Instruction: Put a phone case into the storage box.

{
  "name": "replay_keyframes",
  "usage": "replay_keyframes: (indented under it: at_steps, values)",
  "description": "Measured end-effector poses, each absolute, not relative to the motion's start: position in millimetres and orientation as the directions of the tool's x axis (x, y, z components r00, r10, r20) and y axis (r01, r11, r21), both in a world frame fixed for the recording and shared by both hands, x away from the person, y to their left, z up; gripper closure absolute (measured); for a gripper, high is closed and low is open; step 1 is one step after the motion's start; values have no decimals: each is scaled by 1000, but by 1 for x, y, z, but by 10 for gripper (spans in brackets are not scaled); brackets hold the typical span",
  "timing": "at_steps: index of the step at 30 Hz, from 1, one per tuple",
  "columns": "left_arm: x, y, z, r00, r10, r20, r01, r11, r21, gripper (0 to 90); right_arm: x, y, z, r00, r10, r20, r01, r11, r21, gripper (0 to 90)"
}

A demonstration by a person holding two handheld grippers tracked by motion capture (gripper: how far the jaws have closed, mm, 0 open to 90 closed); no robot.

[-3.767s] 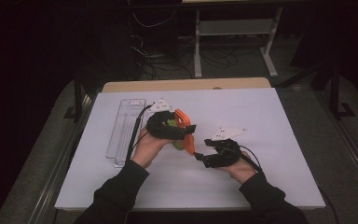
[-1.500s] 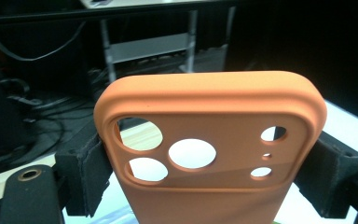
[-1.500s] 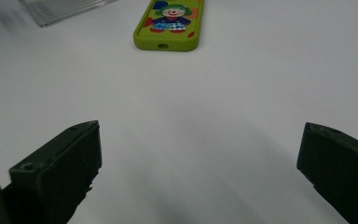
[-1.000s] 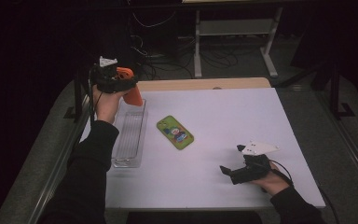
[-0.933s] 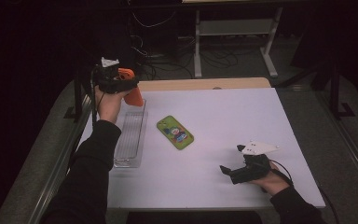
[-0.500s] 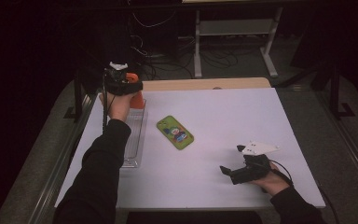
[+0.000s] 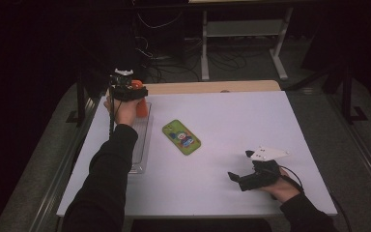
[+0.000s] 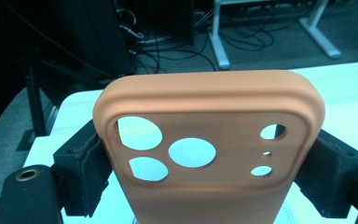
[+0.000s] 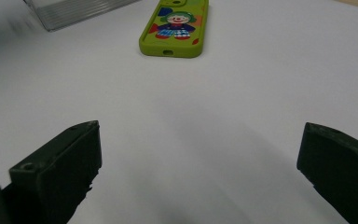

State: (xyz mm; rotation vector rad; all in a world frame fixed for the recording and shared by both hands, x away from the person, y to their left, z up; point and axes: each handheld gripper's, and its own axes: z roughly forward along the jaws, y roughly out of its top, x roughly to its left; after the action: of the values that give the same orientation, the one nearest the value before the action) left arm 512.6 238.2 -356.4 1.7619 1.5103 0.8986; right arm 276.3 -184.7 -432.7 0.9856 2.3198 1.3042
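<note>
Left gripper view reveals camera cutouts in the orange silicone phone case [image 8: 205,158]. Left hand-held gripper [image 7: 134,96] clamps its sides at 10 o'clock over the clear plastic tray [image 7: 140,154]. Right hand-held gripper [image 9: 200,172] jaws wide apart, empty, at 5 o'clock on the white tabletop [image 7: 241,121].

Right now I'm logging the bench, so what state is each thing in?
Orange phone case: clamped upright in the left gripper, above the tray.
Green phone case: lying flat on the table, untouched.
Clear tray: on the table, nothing visible inside.
Right gripper: open, holding nothing.
</note>
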Motion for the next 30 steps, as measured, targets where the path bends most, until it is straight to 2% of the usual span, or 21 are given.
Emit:
replay_keyframes:
  at_steps: [20, 25, 30]
  values:
    - [517, 235, -377, 96, 991, 95, 561, -133, 817, 134, 276, -185, -432, -719, 692, 65, 415, 352, 839, 0]
    - [518, 234, -380, 116, 991, 67, 582, -123, 804, 6, 275, -184, -432, -720, 691, 62, 412, 354, 839, 0]
    - [516, 235, -373, 143, 988, 62, 557, -132, 820, 0, 275, -184, -432, -720, 691, 61, 410, 353, 841, 0]
